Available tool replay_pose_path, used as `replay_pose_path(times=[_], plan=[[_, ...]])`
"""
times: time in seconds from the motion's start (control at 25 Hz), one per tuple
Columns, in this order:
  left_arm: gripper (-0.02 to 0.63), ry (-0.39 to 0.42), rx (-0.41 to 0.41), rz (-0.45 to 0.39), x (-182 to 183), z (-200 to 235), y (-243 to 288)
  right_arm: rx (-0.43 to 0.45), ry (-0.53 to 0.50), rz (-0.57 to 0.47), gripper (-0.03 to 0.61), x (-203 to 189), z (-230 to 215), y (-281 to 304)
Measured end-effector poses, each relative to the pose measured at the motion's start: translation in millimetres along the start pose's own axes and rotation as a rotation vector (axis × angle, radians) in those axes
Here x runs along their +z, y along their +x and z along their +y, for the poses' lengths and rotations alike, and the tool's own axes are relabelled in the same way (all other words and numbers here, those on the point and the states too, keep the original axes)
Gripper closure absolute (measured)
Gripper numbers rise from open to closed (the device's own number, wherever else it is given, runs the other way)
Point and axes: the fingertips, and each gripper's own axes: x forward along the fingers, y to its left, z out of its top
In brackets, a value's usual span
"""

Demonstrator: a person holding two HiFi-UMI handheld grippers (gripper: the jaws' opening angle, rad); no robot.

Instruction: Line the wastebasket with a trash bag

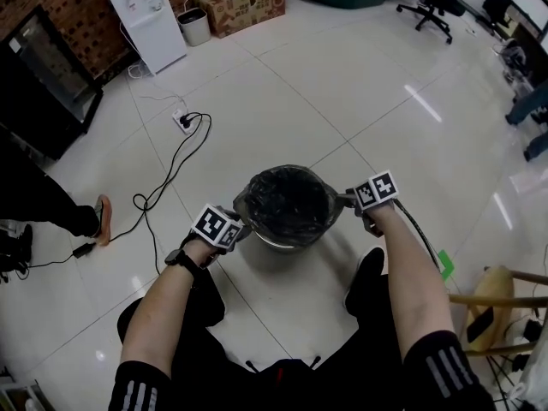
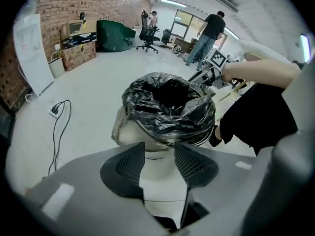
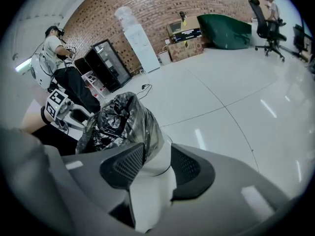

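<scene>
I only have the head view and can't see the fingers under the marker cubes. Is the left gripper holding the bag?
Observer: No. The left gripper has its fingers apart, clear of the trash bag.
Operator: And the right one?
Observer: The right gripper is open too; only the wastebasket wall shows between its fingers.
Operator: Does the bag overhang the rim?
Observer: Yes, it drapes down outside on the side facing the left gripper.
</scene>
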Motion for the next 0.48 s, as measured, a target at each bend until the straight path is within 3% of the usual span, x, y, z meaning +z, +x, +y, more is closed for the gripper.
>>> replay_pose_path(times=[0.32,0.48], plan=[[0.44,-0.131,-0.04,-0.107,-2.7,-7.9,-8.4,0.135,-0.041,0.027,0.397,-8.8,40.9,-33.2],[0.44,-0.038,-0.003,-0.142,6.4,-14.7,-9.9,0.062,-0.267,0.088,0.397,-16.9,57.3,-59.7]])
